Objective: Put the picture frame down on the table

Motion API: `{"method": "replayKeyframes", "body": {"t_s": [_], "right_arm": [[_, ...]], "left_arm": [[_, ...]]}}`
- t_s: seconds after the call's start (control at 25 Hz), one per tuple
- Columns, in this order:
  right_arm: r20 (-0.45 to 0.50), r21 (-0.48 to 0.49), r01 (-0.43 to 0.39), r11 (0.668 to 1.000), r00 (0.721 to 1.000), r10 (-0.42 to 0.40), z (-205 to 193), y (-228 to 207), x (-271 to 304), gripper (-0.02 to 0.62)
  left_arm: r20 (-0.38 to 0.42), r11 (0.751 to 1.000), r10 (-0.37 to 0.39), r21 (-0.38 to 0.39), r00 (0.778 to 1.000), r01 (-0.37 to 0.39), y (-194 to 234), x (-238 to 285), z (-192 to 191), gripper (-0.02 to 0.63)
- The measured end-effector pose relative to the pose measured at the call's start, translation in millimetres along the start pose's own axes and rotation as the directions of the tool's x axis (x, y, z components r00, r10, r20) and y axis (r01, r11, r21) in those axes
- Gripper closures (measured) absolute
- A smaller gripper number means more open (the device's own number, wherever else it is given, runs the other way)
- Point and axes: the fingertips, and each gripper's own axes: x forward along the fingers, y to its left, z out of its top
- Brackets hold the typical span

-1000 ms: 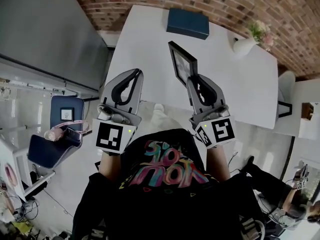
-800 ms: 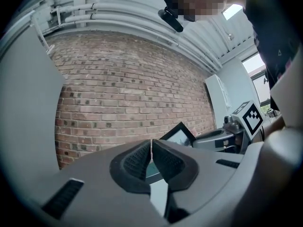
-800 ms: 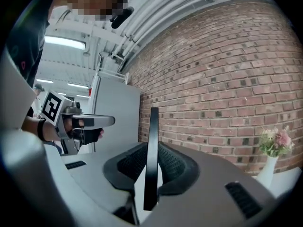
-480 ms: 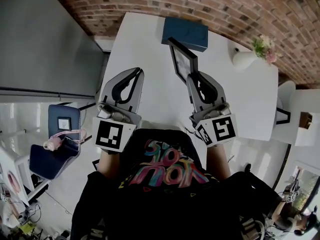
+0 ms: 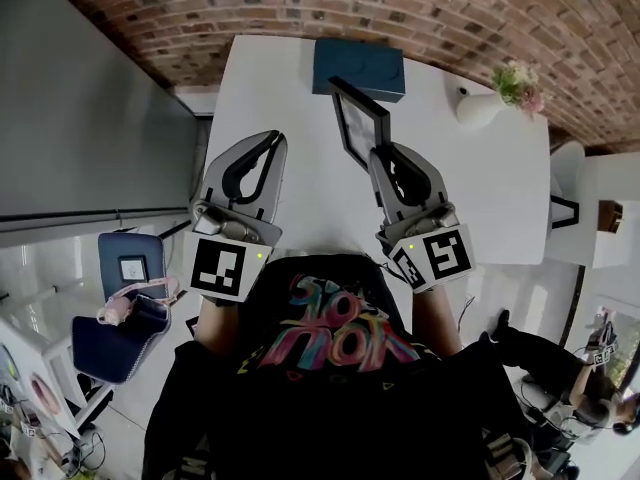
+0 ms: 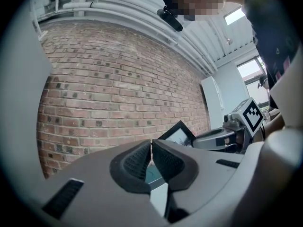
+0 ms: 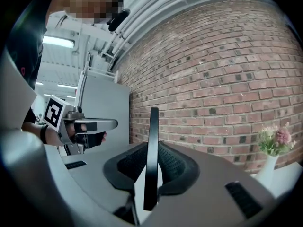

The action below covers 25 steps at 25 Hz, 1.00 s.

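Note:
A black picture frame [image 5: 360, 121] stands upright in the air over the white table [image 5: 290, 98], held by its near edge. My right gripper [image 5: 383, 154] is shut on the frame; in the right gripper view the frame [image 7: 152, 150] shows edge-on between the two pads. My left gripper [image 5: 274, 144] hovers to the left of the frame, shut with nothing in it. In the left gripper view its pads [image 6: 139, 160] touch, and the frame [image 6: 178, 134] shows beyond them to the right.
A dark blue box [image 5: 360, 68] lies at the table's far edge by the brick wall. A white vase with pink flowers [image 5: 495, 96] stands at the far right. A blue chair [image 5: 125, 303] is on the floor at left.
Both grippers have moved forward over the table with the frame, nearer the blue box. The grip on the frame is unchanged.

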Motion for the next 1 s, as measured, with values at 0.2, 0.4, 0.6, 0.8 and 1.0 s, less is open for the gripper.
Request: {"method": "replayKeyframes", "body": {"t_s": [0.2,0.4,0.6,0.8,1.0], "right_arm": [[-0.016,0.028,-0.009,1.000,1.000,0.010,-6.4,-3.8,10.5,0.503],[-0.050,0.086,-0.017,0.996,0.999,0.021,-19.6,-11.7,20.6,0.503],[-0.078,0.149,-0.029,0.988,0.996,0.041,-40.3,-22.8,28.8,0.503],[-0.129,0.208,-0.023,0.978,0.990,0.050,-67.6,-30.2,32.4,0.503],[-0.163,0.295,-0.004,0.955,0.985,0.055,-95.7,-40.5,33.8,0.502]], "left_arm": [[-0.011,1.000,-0.018,-0.012,1.000,0.017,4.8,7.2,-6.7,0.575],[-0.035,0.999,-0.037,-0.031,0.999,0.036,7.4,16.4,-17.4,0.575],[-0.054,0.998,-0.050,-0.043,0.997,0.048,6.8,26.6,-31.7,0.575],[-0.078,0.997,-0.049,-0.057,0.996,0.045,6.3,32.0,-50.1,0.575],[-0.089,0.997,-0.048,-0.063,0.995,0.043,3.4,39.4,-69.4,0.575]]}}
